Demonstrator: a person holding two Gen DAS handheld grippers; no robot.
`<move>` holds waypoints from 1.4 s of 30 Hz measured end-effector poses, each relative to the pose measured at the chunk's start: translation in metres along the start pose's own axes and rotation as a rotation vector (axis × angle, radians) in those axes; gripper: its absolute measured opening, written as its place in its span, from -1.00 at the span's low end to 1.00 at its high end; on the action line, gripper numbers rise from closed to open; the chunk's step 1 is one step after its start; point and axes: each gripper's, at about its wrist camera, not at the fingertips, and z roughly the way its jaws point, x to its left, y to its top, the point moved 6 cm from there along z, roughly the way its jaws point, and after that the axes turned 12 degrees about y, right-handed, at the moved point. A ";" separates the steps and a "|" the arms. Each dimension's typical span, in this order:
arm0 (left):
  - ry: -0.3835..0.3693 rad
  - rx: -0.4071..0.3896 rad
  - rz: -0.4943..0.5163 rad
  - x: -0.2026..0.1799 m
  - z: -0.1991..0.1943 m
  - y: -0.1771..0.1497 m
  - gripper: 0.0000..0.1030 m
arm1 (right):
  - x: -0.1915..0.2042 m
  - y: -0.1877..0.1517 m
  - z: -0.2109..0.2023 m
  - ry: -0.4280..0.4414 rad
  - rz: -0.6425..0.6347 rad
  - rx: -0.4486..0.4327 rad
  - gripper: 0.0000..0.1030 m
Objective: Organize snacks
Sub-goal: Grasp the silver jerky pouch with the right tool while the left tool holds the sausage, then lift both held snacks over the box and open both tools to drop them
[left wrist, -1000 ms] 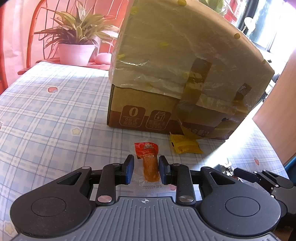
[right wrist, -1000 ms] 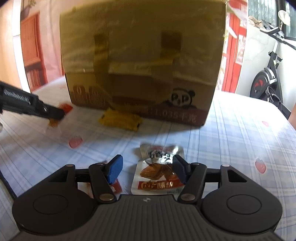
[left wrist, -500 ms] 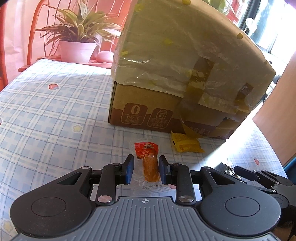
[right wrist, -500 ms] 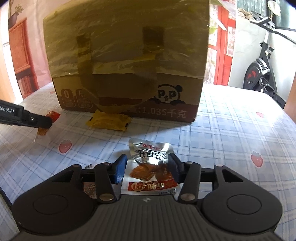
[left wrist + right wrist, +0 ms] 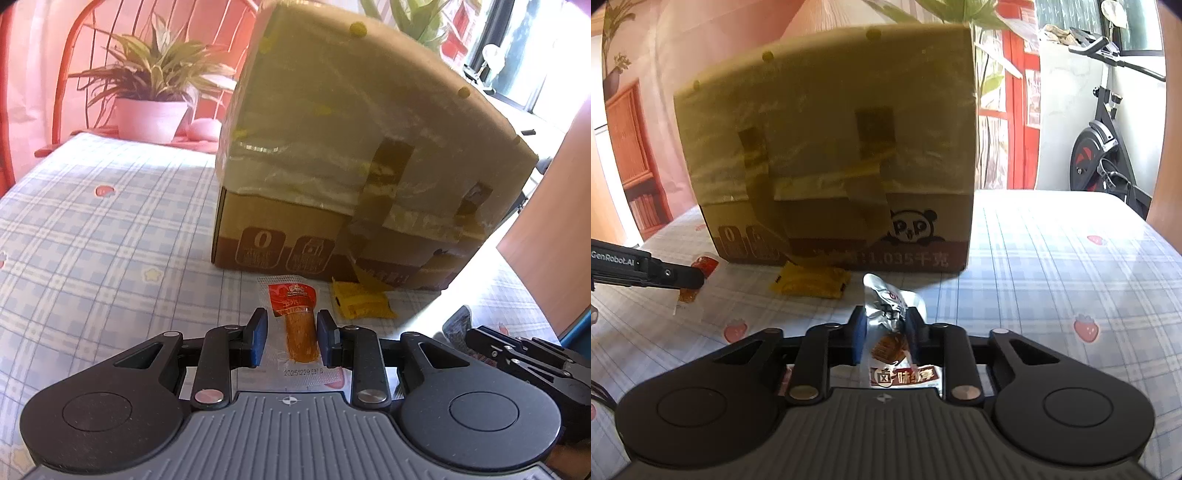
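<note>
A sausage snack packet [image 5: 293, 304], red at the top and orange below, sits between the blue pads of my left gripper [image 5: 291, 326], which is shut on it just above the checked tablecloth. The right wrist view shows that left gripper [image 5: 696, 277] from the side, with the packet [image 5: 705, 264] sticking out of it. My right gripper [image 5: 886, 323] is closing on a silver snack packet [image 5: 886, 295]; the pads press it and it is crumpled upright. A yellow packet [image 5: 362, 301] [image 5: 809, 282] lies against a big taped cardboard box [image 5: 351, 147] [image 5: 831, 147].
The box stands mid-table, wrapped in yellowish plastic film. A potted plant [image 5: 151, 118] sits beyond the table's far left edge. A wooden panel [image 5: 554, 240] borders the right side, and an exercise bike [image 5: 1108, 147] stands past the far right corner. My right gripper [image 5: 476, 336] is close beside my left.
The right jaws narrowed from wide apart to pinching the silver packet, which went from lying flat to crumpled and raised. The left gripper kept its hold and barely moved.
</note>
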 end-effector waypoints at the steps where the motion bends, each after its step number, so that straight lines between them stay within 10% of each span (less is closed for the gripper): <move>1: -0.002 -0.005 0.000 0.000 -0.001 0.001 -0.41 | 0.001 0.001 -0.002 -0.004 -0.007 -0.007 -0.75; 31: 0.003 0.006 -0.012 0.002 -0.001 -0.001 -0.41 | 0.009 -0.011 0.021 0.034 -0.001 0.105 -0.52; 42: -0.018 -0.021 -0.006 0.000 -0.007 0.004 -0.41 | 0.004 0.001 0.006 0.046 0.043 0.026 -0.85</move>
